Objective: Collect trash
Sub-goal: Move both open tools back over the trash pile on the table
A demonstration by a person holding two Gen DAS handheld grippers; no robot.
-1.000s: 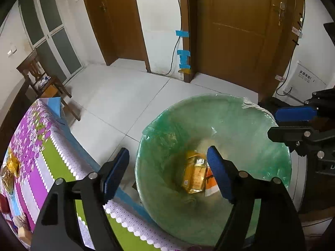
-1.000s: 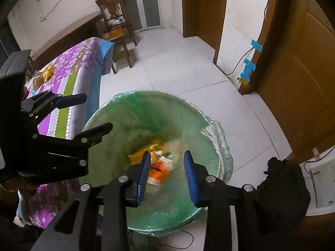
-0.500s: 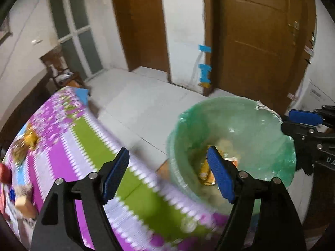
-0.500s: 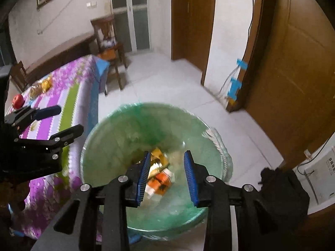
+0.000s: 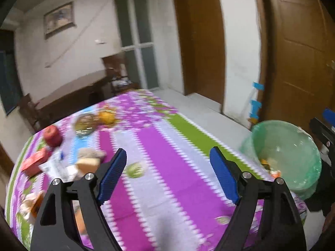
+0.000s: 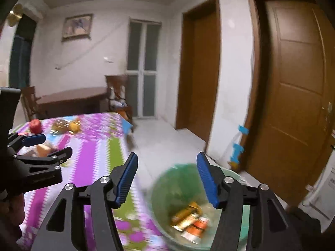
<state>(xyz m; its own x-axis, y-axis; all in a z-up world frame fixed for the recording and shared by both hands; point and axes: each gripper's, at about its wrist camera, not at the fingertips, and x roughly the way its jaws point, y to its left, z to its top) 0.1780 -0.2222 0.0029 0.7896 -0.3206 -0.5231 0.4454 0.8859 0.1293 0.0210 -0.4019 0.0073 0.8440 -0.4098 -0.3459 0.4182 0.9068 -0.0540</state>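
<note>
In the left wrist view the table (image 5: 167,159) fills the middle. On it, an apple (image 5: 52,135) lies at ten o'clock, a box (image 5: 34,162) just below it and a bowl (image 5: 84,123) to its right. The bin (image 5: 293,146) stands off the table's edge at three o'clock, wrappers (image 6: 188,217) inside it. A chair (image 5: 119,73) stands behind the table at twelve o'clock.
</note>
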